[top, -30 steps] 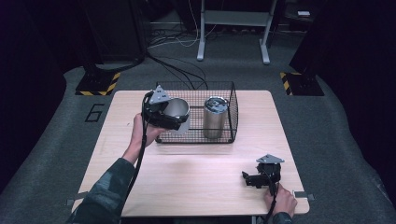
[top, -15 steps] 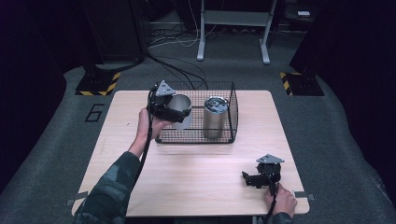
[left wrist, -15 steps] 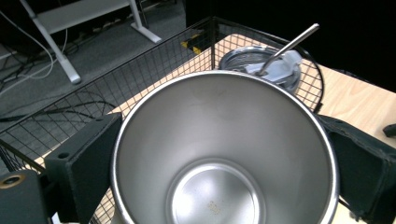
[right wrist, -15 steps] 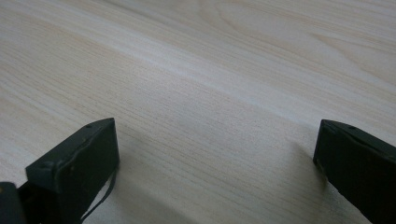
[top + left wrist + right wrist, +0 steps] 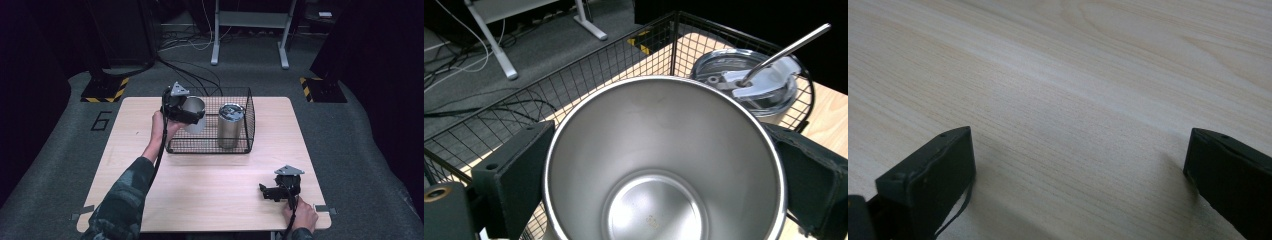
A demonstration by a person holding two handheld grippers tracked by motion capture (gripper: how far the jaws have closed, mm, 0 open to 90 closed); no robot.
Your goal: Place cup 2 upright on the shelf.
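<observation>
My left gripper [image 5: 192, 116] is shut on an open steel cup [image 5: 195, 114], held over the left part of a black wire basket [image 5: 210, 146]. In the left gripper view the cup [image 5: 664, 165] sits between both jaws, its empty inside facing the camera. A lidded steel tumbler [image 5: 230, 125] with a metal straw [image 5: 784, 52] stands upright in the basket's right half. My right gripper [image 5: 264, 191] rests on the table near the front right corner, open, with bare wood between its jaws [image 5: 1078, 165].
The light wooden table [image 5: 200, 200] stands on grey carpet. Cables and a metal stand's legs [image 5: 250, 50] lie on the floor behind it. Yellow-black striped bases [image 5: 102, 90] sit at both far corners.
My left gripper has carried the open cup to the right, from beside the basket's left edge to over its left part. The right gripper has stayed still.
</observation>
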